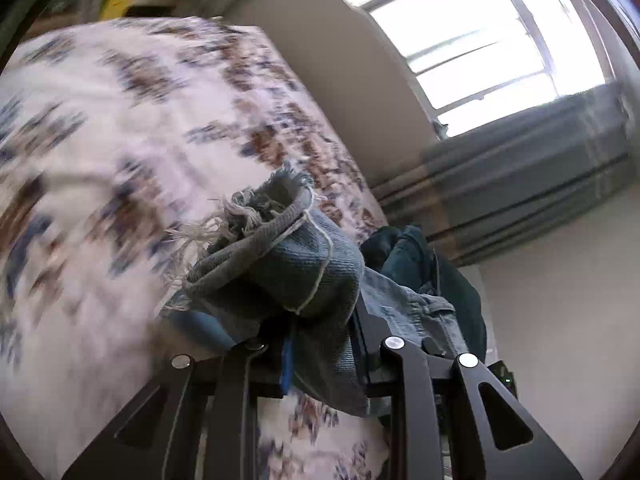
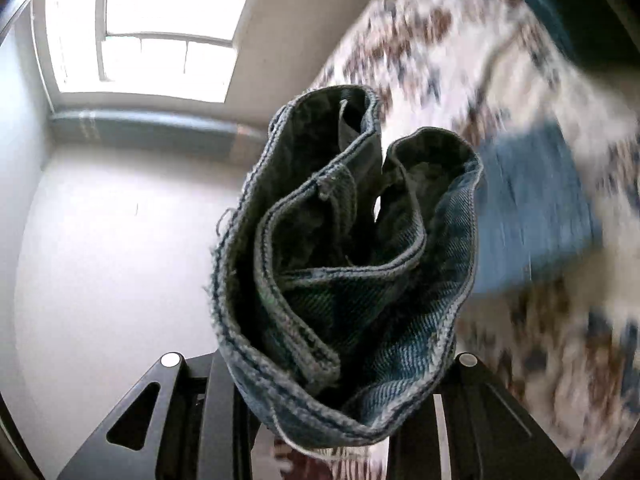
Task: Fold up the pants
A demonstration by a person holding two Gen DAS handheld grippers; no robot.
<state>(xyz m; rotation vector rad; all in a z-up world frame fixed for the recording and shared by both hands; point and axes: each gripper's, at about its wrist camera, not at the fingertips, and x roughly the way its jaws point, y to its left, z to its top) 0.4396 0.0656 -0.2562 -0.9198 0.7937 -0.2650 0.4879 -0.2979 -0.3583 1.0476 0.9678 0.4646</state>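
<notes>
Left claw (image 1: 316,344) and right claw (image 2: 340,412) clamping pants (image 2: 344,264), bunched between jaws

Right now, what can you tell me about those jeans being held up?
The jeans are blue denim, faded, with stitched seams. One bunched end with a frayed, stringy hem sits in the left tool; another bunch, with stitched edges and a belt loop, sits in the right tool. Both ends are lifted above the flowered bedspread.

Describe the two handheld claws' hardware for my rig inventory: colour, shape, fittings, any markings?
Both the left claw and right claw are matte black, built from flat angular linkage bars with triangular cutouts, pinned by round silver rivets. The left shows a blue strip between its fingers and a small green light at its right edge. No cables, sleeves or hands visible.
</notes>
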